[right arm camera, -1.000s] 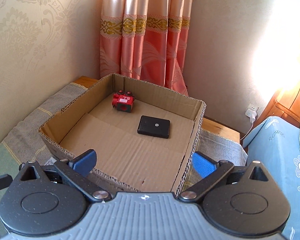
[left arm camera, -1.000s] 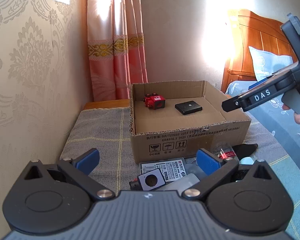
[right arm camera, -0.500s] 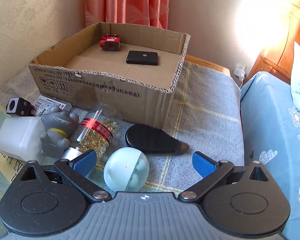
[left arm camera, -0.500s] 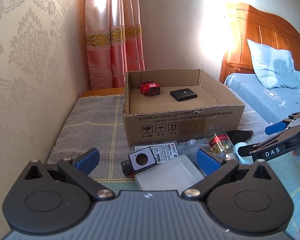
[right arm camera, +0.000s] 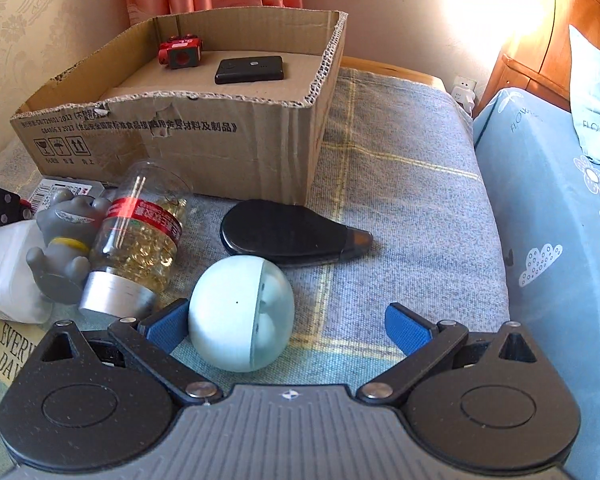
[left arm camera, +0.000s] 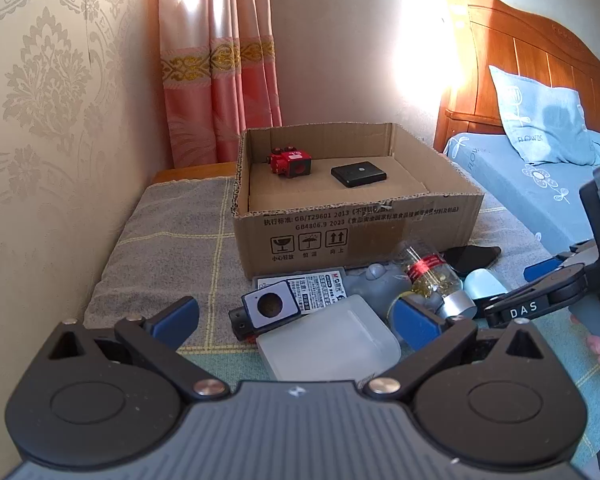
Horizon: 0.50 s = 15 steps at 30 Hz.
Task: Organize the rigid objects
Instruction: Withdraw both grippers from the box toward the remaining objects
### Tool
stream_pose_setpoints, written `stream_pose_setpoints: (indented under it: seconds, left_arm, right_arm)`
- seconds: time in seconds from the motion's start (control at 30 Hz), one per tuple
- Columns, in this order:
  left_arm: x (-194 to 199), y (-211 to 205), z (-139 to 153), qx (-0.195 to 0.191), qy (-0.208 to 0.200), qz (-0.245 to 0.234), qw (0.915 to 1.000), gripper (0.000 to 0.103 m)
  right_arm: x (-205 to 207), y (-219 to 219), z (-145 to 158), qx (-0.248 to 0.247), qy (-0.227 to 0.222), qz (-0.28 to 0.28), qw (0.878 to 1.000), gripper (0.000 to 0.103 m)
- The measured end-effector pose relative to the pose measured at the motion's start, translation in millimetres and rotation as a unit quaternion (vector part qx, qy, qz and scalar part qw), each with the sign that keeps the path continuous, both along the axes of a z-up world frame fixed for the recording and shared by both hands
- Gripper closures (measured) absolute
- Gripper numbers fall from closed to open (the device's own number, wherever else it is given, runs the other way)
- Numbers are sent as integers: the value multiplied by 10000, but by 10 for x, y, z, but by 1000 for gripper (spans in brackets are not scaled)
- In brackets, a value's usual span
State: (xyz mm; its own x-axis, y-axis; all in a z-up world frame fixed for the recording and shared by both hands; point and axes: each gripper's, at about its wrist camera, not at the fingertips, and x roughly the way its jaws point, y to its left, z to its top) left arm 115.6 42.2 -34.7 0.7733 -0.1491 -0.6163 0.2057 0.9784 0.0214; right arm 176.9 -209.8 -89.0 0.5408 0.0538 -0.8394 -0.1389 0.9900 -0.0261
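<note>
- A pale blue ball-shaped case (right arm camera: 241,313) lies on the grey checked blanket (right arm camera: 400,200), in front of the cardboard box (right arm camera: 204,136).
- The right gripper (right arm camera: 288,326) has its fingers spread wide and released; the left blue pad touches or nearly touches the ball, the right pad is well apart from it.
- Just beyond the ball lies a flat black teardrop-shaped item (right arm camera: 288,234); to its left a clear bottle of yellow capsules (right arm camera: 140,236) lies on its side, beside a grey figurine (right arm camera: 62,244) and a white plastic container (right arm camera: 4,272).
- In the box sit a red block-like device (right arm camera: 181,53) at far left and a flat black rectangular device (right arm camera: 249,69) to its right, apart.
- The left gripper (left arm camera: 296,320) hangs with fingers released over the white container (left arm camera: 328,342) and a small black cube with a white face (left arm camera: 266,308), holding nothing.
</note>
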Motion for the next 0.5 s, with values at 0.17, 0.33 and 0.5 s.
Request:
stream_pose_setpoints:
  seconds: [0.17, 0.33, 0.5]
  left_arm:
    - [44, -47, -71, -27, 219, -46, 9997, 1]
    - [126, -147, -174, 75, 528, 2, 9986, 1]
    - [213, -230, -270, 40, 745, 140, 9971, 1]
  right_arm:
    - [-23, -51, 3, 22, 24, 133, 9999, 0]
    - [-43, -87, -2, 40, 10, 395, 9992, 0]
    - [-9, -105, -6, 41, 32, 486, 9988, 0]
